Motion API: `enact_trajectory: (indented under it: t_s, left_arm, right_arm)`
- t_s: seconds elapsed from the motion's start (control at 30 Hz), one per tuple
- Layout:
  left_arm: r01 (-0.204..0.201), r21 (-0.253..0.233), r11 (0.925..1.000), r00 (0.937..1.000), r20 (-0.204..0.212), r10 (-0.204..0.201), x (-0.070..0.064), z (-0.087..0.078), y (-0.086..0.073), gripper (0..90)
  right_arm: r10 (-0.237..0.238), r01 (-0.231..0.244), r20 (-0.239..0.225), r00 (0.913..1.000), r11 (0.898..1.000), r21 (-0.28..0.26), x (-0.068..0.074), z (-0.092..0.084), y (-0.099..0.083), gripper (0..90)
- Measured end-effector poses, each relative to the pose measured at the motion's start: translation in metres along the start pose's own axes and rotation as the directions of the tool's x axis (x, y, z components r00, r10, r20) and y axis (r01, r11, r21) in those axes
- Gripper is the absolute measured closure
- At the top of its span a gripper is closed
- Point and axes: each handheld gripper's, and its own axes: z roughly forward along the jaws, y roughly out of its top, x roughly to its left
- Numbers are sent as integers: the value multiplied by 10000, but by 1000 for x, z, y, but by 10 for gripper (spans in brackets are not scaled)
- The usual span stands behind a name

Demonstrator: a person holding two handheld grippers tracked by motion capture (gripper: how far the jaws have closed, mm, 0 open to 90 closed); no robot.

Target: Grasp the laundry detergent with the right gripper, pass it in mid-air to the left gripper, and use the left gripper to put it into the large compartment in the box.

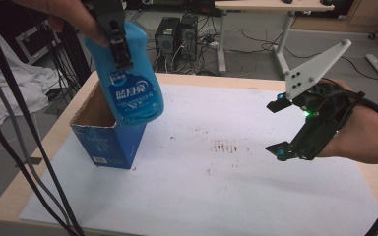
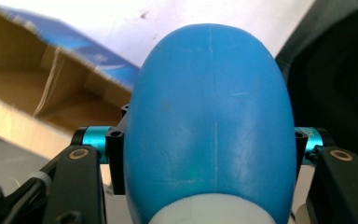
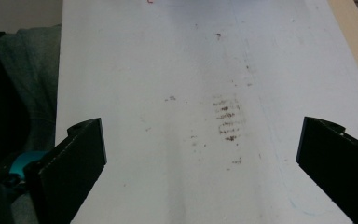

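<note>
The left tool (image 1: 119,46) is closed on a blue bottle (image 1: 128,73), its two black jaws pressing the bottle's sides near the neck end. In the left gripper view the blue bottle (image 2: 209,121) stands between the jaws, which grip it on both flanks, and its rounded base points away from the camera while a white band shows at the bottom edge. In the high view the bottle hangs tilted in the air at the upper left, its label with white lettering facing the camera and its base lowest. Just under and behind that base stands an open blue carton (image 1: 109,135) with a brown cardboard inside, upright on the counter (image 1: 216,196) near its left edge; the bottle's lower end overlaps the carton's open mouth in the picture, and whether they touch cannot be told. In the left gripper view the blue carton (image 2: 51,84) lies beyond the bottle to the left. The right tool (image 1: 281,128) is held well apart from the bottle, above the right part of the counter, with its jaws spread wide and nothing between them; a grey three-cornered plate sits on top of it. In the right gripper view the right tool (image 3: 200,154) looks down on the white sheet (image 3: 168,70) that covers the counter, where a patch of small brown marks (image 3: 226,119) lies between the open jaws.
</note>
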Motion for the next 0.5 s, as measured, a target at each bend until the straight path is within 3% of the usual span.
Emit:
enact_trajectory:
  t_s: [0.03, 0.07, 0.1, 0.17, 0.2, 0.23, 0.27, 0.4, 0.5]
  left_arm:
    - [365, -54, 9993, 9993, -21, -365, 3, -2, -2, 392]
    - [365, -54, 9993, 9993, -21, -365, 3, -2, -2, 391]
    - [735, -70, 9973, 9973, -47, -736, 7, -4, -5, 391]
    - [1495, -123, 9887, 9887, -57, -1496, 13, -7, -9, 392]
    - [1877, -113, 9822, 9822, -50, -1877, 17, -8, -11, 392]
    - [2527, -132, 9674, 9674, -132, -2529, 22, -8, -15, 392]
    - [2527, -132, 9674, 9674, -132, -2529, 22, -8, -15, 392]
    - [3499, 238, 9365, 9364, -383, -3489, 32, -6, -21, 392]
    - [4001, 413, 9155, 9157, -598, -3974, 37, -4, -25, 392]
  right_arm:
    - [-10, 10, 16, 10000, 10000, 2, -1, -1, -1, 6]
    - [-10, 10, 16, 10000, 10000, 2, -1, -1, -1, 6]
    - [93, -93, 19, 10000, 10000, 13, -2, -3, -2, 6]
    - [150, -151, 30, 9999, 9999, 47, -4, -4, -4, 6]
    - [150, -151, 30, 9999, 9999, 47, -4, -4, -4, 6]
    - [197, -197, 49, 9998, 9998, 97, -5, -3, -5, 6]
    - [186, -187, 34, 9998, 9998, 86, -6, -2, -5, 6]
    - [179, -179, 57, 9998, 9998, 67, -6, -1, -4, 6]
    - [148, -149, 57, 9999, 9998, 97, -6, 0, -3, 6]
